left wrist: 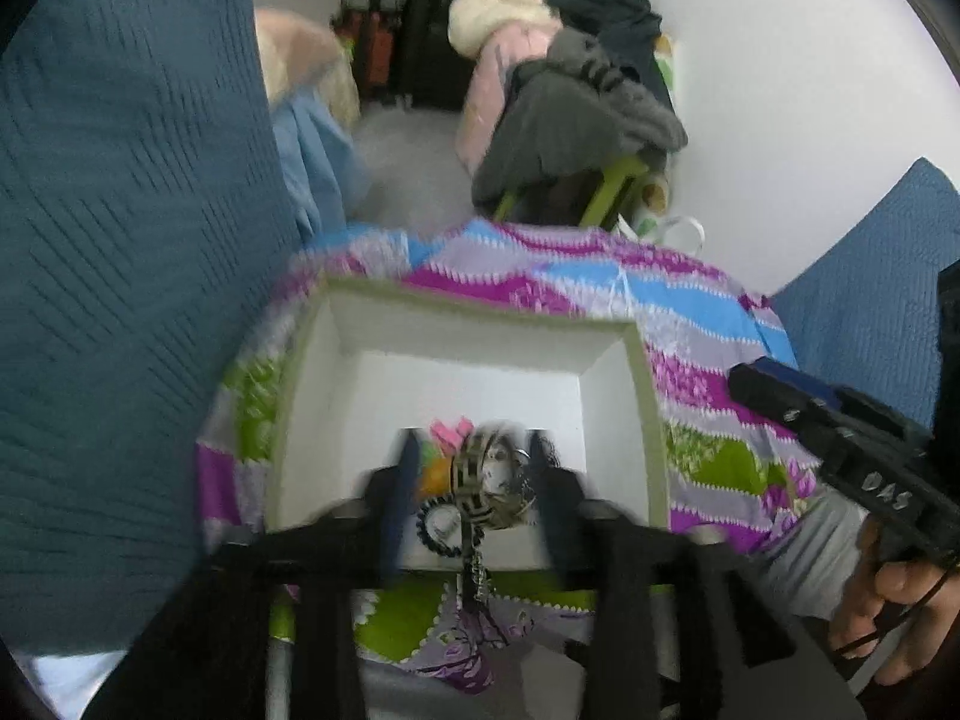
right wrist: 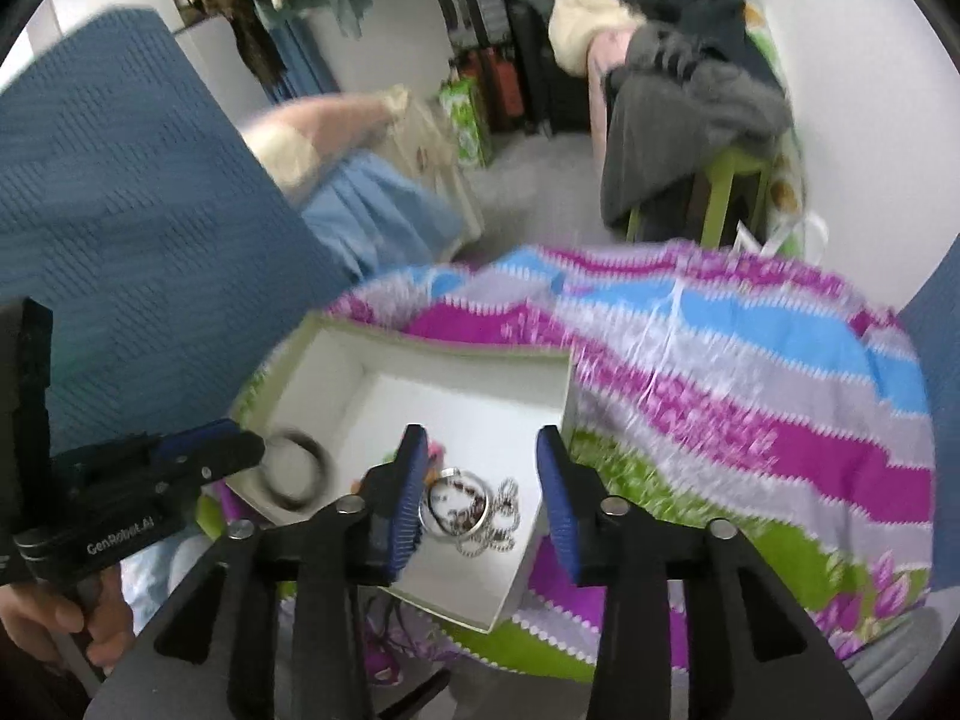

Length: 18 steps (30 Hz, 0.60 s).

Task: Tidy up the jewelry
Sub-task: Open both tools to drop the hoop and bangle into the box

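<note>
Right wrist view: both jaws parted over the box (right wrist: 420, 354), nothing gripped; right gripper (right wrist: 483, 498) straddling a ring (right wrist: 454, 507). Risk: snagging chain (left wrist: 474, 564) draped over rim, dragging it out.

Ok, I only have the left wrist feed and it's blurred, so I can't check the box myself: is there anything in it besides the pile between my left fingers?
Observer: Yes. The right wrist view shows a dark bangle in the left part of the box, just off the tip of the left gripper.
Operator: And what is the right gripper doing? I only see its side.
Observer: The right gripper hangs over the near part of the box with its jaws open. A silver ring and a chain lie on the box floor between its fingers, not clamped.
</note>
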Motion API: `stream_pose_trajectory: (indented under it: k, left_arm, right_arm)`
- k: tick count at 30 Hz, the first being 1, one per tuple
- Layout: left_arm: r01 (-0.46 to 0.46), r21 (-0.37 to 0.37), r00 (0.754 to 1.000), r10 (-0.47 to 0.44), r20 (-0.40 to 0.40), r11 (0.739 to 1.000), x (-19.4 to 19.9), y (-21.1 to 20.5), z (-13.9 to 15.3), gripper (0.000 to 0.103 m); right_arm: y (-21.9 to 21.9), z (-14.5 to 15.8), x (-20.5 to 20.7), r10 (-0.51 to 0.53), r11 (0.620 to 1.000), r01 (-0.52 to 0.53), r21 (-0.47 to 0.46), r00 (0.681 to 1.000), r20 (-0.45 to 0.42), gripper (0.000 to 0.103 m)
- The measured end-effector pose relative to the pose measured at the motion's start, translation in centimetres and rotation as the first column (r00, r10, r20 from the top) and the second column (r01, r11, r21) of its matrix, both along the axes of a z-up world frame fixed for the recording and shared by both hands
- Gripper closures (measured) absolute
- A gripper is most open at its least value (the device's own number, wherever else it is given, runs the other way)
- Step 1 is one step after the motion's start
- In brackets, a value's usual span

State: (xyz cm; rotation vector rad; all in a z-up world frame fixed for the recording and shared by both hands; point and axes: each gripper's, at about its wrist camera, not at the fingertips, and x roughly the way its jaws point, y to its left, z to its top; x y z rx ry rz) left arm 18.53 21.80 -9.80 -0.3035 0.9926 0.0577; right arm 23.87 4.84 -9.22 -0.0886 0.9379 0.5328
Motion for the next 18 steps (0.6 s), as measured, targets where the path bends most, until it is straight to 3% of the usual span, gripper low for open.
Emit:
stream_pose_trajectory:
  k: [3, 7, 9, 12, 18]
  left_arm:
    - [-0.005, 0.031, 0.998, 0.003, 0.063, 0.999, -1.0, -0.6, 3.4, 0.041]
    - [-0.017, 0.070, 0.992, 0.008, 0.126, 0.997, -2.3, -1.4, 7.4, 0.039]
    - [-0.027, 0.085, 0.987, 0.013, 0.161, 0.996, -3.3, -1.9, 9.6, 0.032]
    - [-0.051, 0.106, 0.976, 0.027, 0.218, 0.993, -5.0, -2.5, 12.5, 0.031]
    - [-0.084, 0.128, 0.950, 0.041, 0.309, 0.988, -9.4, -4.0, 17.0, 0.027]
  right_arm:
    - [-1.1, 3.8, -0.7, -0.013, 0.999, 0.010, 0.034, 0.997, 0.075, 0.052]
    - [-2.5, 8.4, -1.9, -0.022, 0.998, 0.012, 0.068, 0.987, 0.159, 0.049]
    - [-3.2, 10.3, -2.7, -0.031, 0.996, 0.014, 0.084, 0.980, 0.194, 0.035]
    - [-4.5, 13.1, -4.4, -0.047, 0.993, 0.018, 0.117, 0.966, 0.252, 0.026]
    - [-6.8, 16.4, -8.6, -0.065, 0.986, 0.011, 0.165, 0.942, 0.328, 0.020]
